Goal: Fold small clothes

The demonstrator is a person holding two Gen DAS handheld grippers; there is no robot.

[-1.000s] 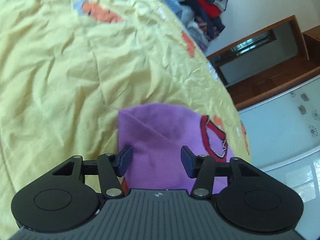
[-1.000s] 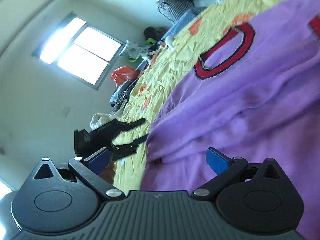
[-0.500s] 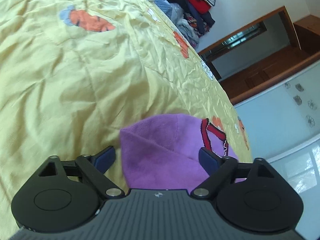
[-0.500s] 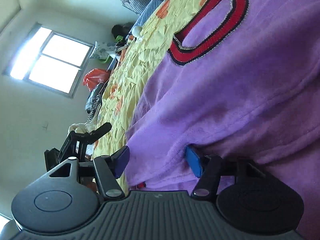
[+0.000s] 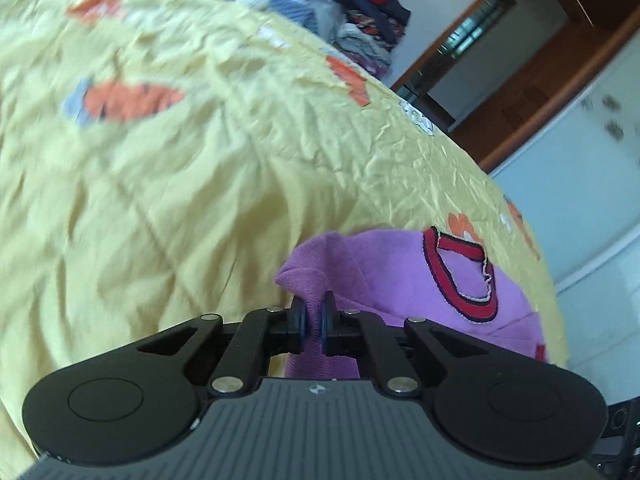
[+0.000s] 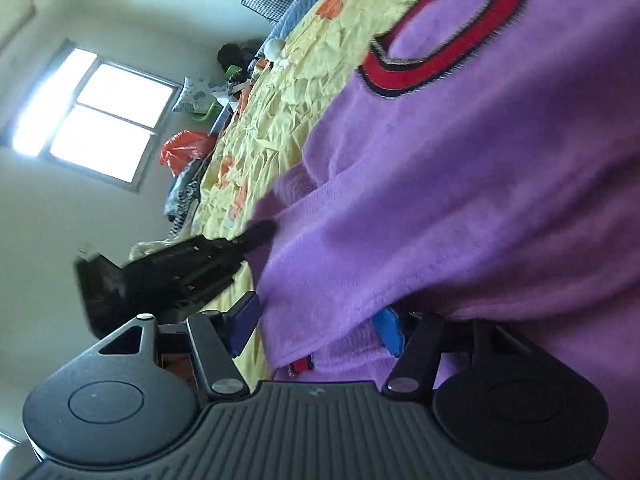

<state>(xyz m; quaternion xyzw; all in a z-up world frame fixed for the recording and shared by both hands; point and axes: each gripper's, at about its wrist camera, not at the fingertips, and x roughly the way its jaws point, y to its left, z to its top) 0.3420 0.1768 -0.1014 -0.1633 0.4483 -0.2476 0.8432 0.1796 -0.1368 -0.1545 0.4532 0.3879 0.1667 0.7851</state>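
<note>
Purple sweater (image 5: 392, 272) with red, dark-edged letter patch (image 5: 464, 276), yellow quilt (image 5: 168, 184) printed with orange carrots (image 5: 128, 98)

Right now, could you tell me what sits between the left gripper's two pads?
A pinched fold of the purple sweater, clamped by the left gripper, in the left wrist view.

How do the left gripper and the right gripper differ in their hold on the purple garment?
The left gripper is pinched shut on a bunched corner of the purple garment; the right gripper has a wide gap and is closing, with the garment's edge between its pads. The left pads touch cloth; the right pads stand apart from it. Both work the same garment on the yellow bedspread.
</note>
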